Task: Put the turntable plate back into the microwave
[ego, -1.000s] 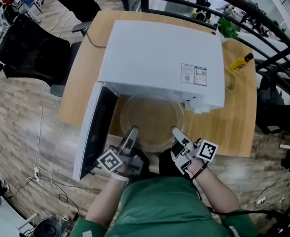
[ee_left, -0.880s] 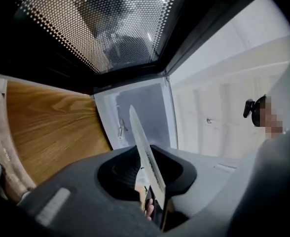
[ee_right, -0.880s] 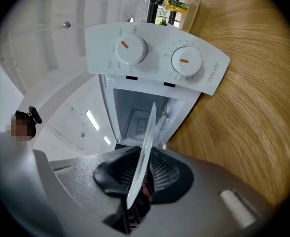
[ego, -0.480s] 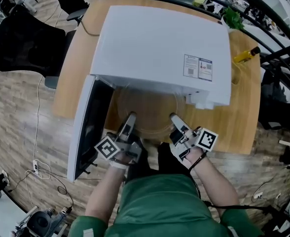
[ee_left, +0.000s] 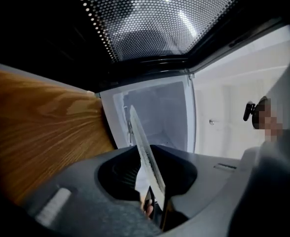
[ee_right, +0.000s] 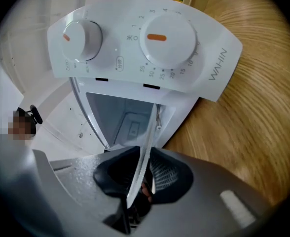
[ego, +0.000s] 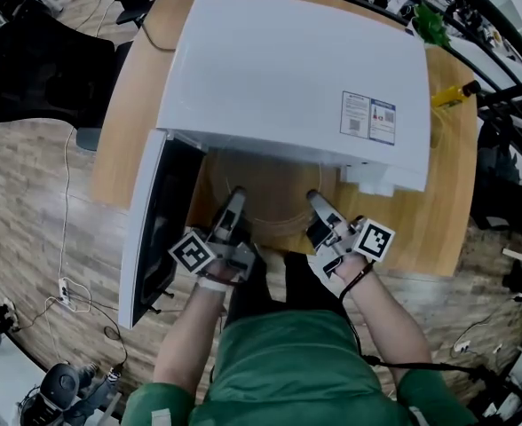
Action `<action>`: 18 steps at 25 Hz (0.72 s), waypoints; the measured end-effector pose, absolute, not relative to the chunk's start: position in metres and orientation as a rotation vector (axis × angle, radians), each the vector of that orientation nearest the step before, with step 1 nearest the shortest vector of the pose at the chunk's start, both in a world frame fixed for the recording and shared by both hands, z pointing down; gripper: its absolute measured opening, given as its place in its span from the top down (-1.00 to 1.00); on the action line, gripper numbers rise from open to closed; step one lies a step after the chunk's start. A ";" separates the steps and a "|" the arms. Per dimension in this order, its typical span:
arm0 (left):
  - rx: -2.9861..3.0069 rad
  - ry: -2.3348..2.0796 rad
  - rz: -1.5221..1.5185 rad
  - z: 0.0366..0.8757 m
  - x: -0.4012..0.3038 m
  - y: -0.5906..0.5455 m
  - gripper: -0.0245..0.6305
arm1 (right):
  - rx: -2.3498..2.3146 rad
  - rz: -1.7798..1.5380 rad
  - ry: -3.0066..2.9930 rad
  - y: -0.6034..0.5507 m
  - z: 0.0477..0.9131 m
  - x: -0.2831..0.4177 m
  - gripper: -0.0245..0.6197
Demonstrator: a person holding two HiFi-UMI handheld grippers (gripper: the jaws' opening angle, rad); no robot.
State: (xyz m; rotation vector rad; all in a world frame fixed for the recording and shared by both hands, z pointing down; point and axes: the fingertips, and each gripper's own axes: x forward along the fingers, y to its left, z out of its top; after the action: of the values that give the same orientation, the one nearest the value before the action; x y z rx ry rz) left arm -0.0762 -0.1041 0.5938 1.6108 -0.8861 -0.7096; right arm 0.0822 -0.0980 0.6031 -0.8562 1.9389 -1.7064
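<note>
Turntable plate (ego: 274,213): clear glass, held level in the open mouth of the microwave (ego: 288,69); far part under the roof edge, near rim toward 6 o'clock.
Left tool (ego: 234,201): pinching the plate's rim at about 7 o'clock; the glass edge (ee_left: 145,152) runs between its jaws.
Right tool (ego: 319,204): clamped on the rim at about 5 o'clock, the glass (ee_right: 144,159) between its jaws.
Door (ego: 159,229): swung open at 9 o'clock of the plate, just beside the left tool; its dotted mesh (ee_left: 155,19) shows close by.
Control panel (ee_right: 145,48): at 3 o'clock of the mouth, near the right tool, with two round knobs.
Worktop (ego: 421,220): wood, carrying the microwave.
Around: yellow object (ego: 452,94) at 2 o'clock of the microwave; black chair (ego: 30,69) at 10 o'clock.
Writing: "WAHIN" (ee_right: 218,65) on the panel; 15 to 35 round the larger knob (ee_right: 167,41); two stickers (ego: 368,118) on the roof, print unreadable.
</note>
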 end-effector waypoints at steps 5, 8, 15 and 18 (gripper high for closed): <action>1.596 -0.895 -0.705 0.602 -0.078 -0.111 0.72 | -0.868 -1.710 1.933 -0.105 0.610 0.081 0.71; 1.582 -0.895 -0.708 0.605 -0.079 -0.115 0.72 | -0.886 -1.715 1.931 -0.109 0.614 0.080 0.71; 1.582 -0.915 -0.692 0.613 -0.079 -0.123 0.72 | -0.913 -1.723 1.927 -0.116 0.627 0.079 0.70; 1.562 -0.918 -0.679 0.617 -0.078 -0.125 0.74 | -0.939 -1.739 1.922 -0.119 0.632 0.079 0.70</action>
State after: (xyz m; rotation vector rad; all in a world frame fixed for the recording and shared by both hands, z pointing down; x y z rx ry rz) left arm -0.0781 -0.1248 0.6175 1.5616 -0.9181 -0.6790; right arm 0.0790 -0.1185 0.6324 -0.9391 1.9222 -1.7392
